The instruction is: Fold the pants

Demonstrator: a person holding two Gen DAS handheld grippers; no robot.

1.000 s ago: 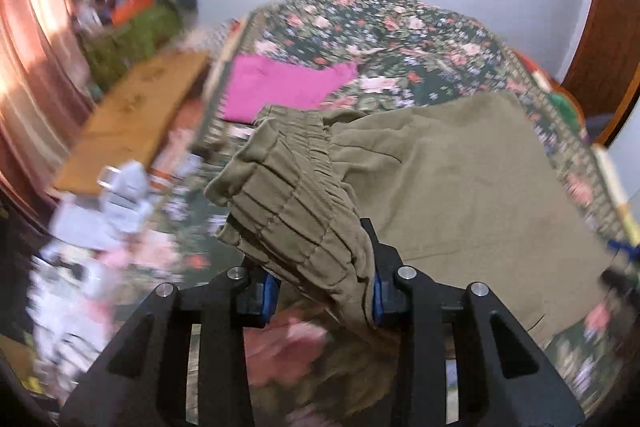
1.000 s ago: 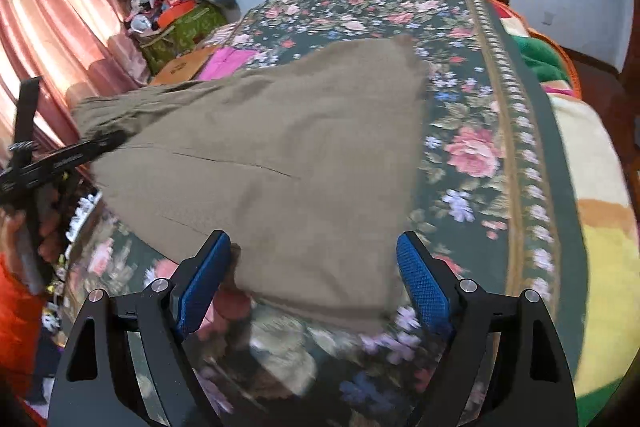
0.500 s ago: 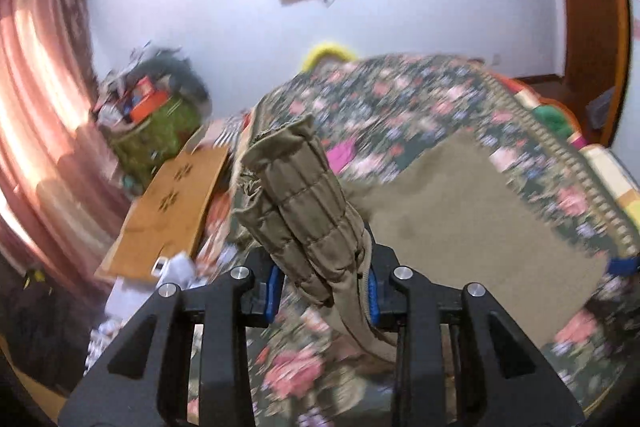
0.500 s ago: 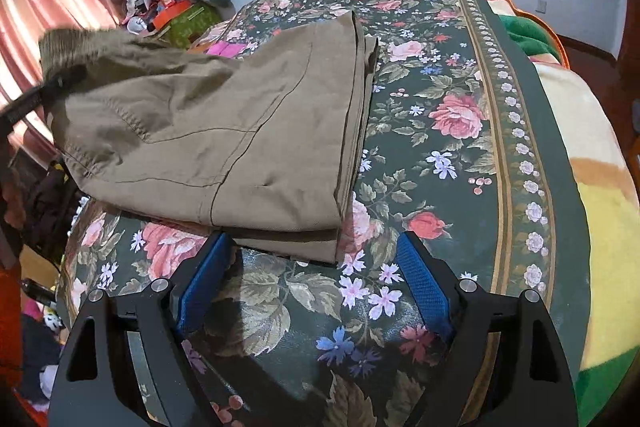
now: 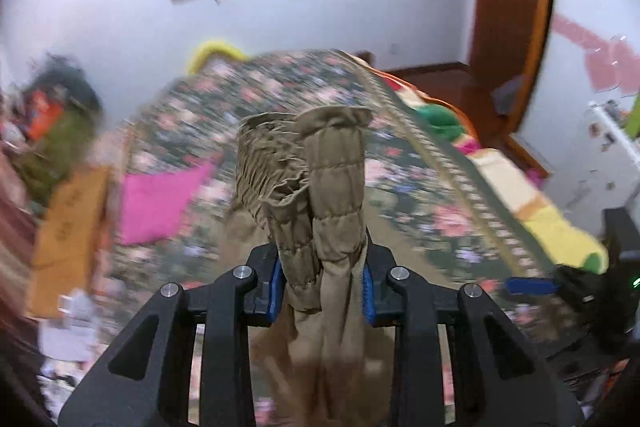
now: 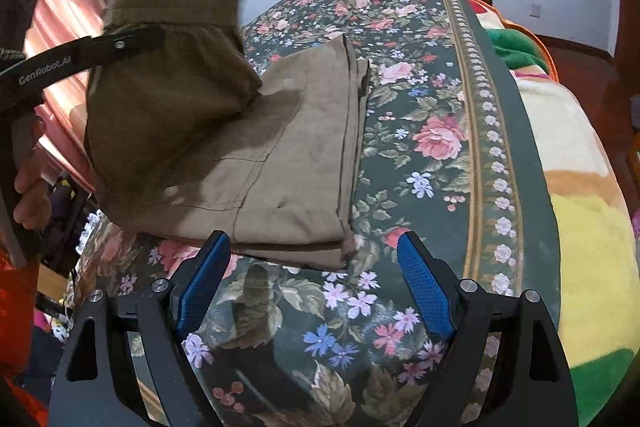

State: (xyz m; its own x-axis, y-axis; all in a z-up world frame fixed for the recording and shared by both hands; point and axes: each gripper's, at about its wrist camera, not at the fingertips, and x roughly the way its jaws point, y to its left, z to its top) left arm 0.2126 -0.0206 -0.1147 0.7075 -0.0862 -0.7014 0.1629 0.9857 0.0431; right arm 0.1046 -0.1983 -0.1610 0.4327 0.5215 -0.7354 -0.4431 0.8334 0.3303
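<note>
Left wrist view: left tool [image 5: 322, 291] pinches, jaws closing, the bunched waistband of the pants [image 6: 280, 163], lifted above the folded legs lying on the bed [image 6: 420, 307] just ahead of the spread, empty right tool [image 6: 310, 287]; final fold-over remains.

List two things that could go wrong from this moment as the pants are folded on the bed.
1. The left gripper, its jaws closing, pinches only the bunched waistband; the hanging cloth may slip or land crooked.
2. The right gripper is open and holds nothing, so the folded part of the pants could drag across the floral bedspread.
</note>
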